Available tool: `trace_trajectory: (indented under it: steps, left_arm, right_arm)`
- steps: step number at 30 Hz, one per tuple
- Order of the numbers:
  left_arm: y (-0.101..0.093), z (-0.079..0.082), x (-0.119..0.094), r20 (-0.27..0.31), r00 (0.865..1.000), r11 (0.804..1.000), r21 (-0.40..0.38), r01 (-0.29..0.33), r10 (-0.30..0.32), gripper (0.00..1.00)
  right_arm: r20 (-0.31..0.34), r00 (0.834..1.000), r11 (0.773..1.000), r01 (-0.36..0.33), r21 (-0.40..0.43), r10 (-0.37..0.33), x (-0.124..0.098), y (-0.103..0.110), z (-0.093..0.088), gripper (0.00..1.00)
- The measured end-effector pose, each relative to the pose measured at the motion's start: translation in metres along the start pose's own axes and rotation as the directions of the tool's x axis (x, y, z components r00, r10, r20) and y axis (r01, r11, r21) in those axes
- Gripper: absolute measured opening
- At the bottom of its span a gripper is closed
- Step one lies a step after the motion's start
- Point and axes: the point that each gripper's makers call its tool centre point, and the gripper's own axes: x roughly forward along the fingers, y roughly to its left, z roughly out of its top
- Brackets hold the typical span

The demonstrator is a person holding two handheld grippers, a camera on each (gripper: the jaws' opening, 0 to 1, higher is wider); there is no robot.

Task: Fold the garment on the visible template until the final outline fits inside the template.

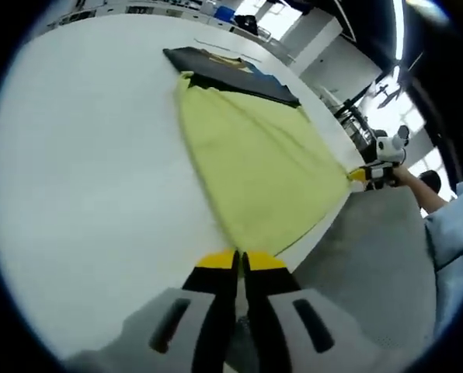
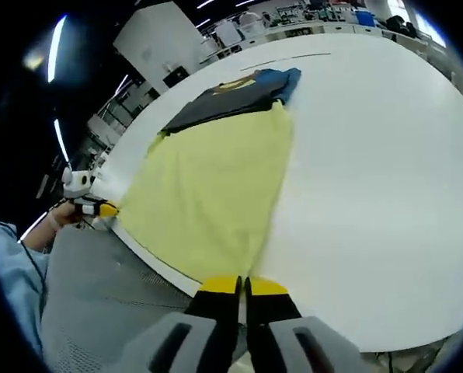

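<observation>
A yellow garment (image 1: pixel 255 163) lies spread on the white table (image 1: pixel 84 194), pulled out towards the table's near edge. My left gripper (image 1: pixel 238 263) is shut on one near corner of it. In the same view my right gripper (image 1: pixel 369 174) pinches the other near corner, off the table edge. In the right gripper view the yellow garment (image 2: pixel 208 186) runs away from my right gripper (image 2: pixel 242 286), whose jaws are shut on its corner. My left gripper (image 2: pixel 103 208) holds the far-left corner there.
A dark garment (image 1: pixel 231 74) with blue and yellow parts lies at the yellow garment's far end, also seen as the dark garment (image 2: pixel 224 101). Grey floor (image 2: pixel 99 303) lies below the table edge. A person's light-blue sleeve (image 1: pixel 457 225) is at the side. Shelves and benches stand beyond the table.
</observation>
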Motion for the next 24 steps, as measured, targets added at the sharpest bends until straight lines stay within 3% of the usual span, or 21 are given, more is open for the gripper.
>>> trace_trajectory:
  steps: [5,7,11,18,24]
  left_arm:
    - [-0.011,0.005,-0.016,0.040,0.998,0.998,0.001,0.055,-0.055,0.00]
    - [-0.015,0.003,-0.021,0.047,0.996,0.995,-0.050,0.082,-0.080,0.00]
    - [-0.028,-0.002,-0.033,0.058,0.992,0.991,-0.055,0.119,-0.116,0.00]
    - [-0.058,-0.010,-0.055,0.044,0.988,0.987,-0.051,0.151,-0.149,0.00]
    - [-0.072,-0.003,-0.071,0.081,0.984,0.984,-0.057,0.167,-0.162,0.00]
  right_arm:
    - [0.032,0.998,0.995,-0.063,0.076,0.061,-0.017,0.012,0.006,0.00]
    - [0.036,0.996,0.988,-0.091,0.124,0.087,-0.022,0.015,0.003,0.00]
    - [0.030,0.993,0.982,-0.114,0.150,0.110,-0.033,0.022,-0.006,0.00]
    - [0.017,0.990,0.971,-0.142,0.195,0.141,-0.055,0.033,-0.016,0.00]
    - [0.054,0.985,0.954,-0.174,0.244,0.166,-0.070,0.049,-0.018,0.00]
